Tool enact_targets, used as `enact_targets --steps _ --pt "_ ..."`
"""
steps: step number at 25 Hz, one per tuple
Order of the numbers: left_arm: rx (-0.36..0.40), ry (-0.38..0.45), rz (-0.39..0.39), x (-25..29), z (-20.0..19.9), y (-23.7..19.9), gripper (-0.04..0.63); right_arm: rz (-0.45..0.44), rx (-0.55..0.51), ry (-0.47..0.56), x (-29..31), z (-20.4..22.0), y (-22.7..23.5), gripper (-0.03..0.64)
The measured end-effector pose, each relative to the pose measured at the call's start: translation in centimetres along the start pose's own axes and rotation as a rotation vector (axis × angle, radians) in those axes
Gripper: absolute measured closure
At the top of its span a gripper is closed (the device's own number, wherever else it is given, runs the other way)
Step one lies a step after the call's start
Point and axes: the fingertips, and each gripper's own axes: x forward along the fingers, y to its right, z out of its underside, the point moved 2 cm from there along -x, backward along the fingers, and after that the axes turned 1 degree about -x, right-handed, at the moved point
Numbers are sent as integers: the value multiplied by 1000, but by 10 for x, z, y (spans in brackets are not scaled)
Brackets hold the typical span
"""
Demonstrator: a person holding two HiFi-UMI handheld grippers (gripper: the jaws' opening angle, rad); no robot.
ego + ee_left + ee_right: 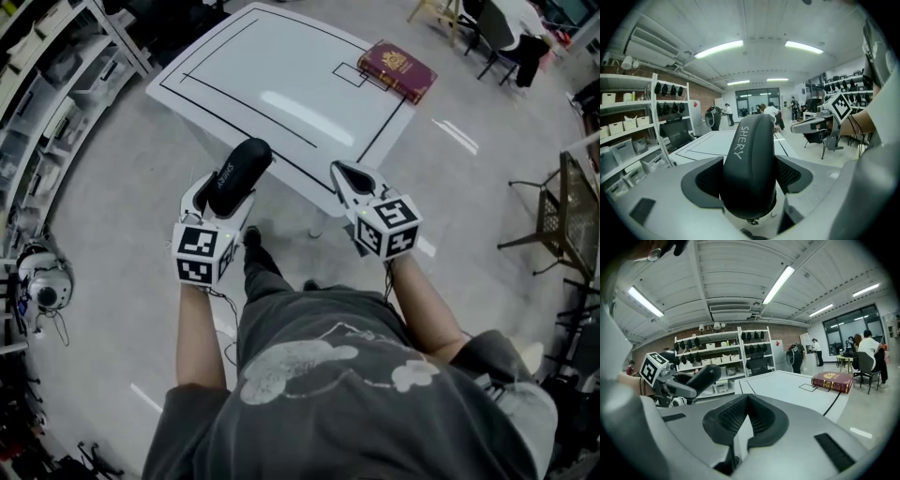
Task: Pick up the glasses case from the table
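Observation:
The black glasses case (pixel 236 174) with white lettering is held off the table, clamped lengthwise between the jaws of my left gripper (pixel 223 195). It fills the middle of the left gripper view, where the case (pixel 751 168) stands between the dark pads (pixel 708 183). My right gripper (pixel 349 178) hovers beside the table's near corner; its jaws are together with nothing between them, and its own view shows the pads (pixel 738 417) meeting. From that view the case (pixel 703 377) shows at the left in the other gripper.
The white table (pixel 281 84) with black taped lines stands ahead, with a dark red book (pixel 397 69) on its far right corner. Shelving (pixel 47 103) runs along the left. Chairs (pixel 553 211) and a seated person (pixel 867 355) are off to the right.

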Motion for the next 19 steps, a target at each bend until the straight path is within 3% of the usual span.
enact_targets --steps 7,19 --pt "-61 4 -67 -56 26 23 264 -98 7 -36 -16 25 -38 618" --pt "-120 53 -109 -119 54 19 264 -136 34 -50 -11 38 -89 618"
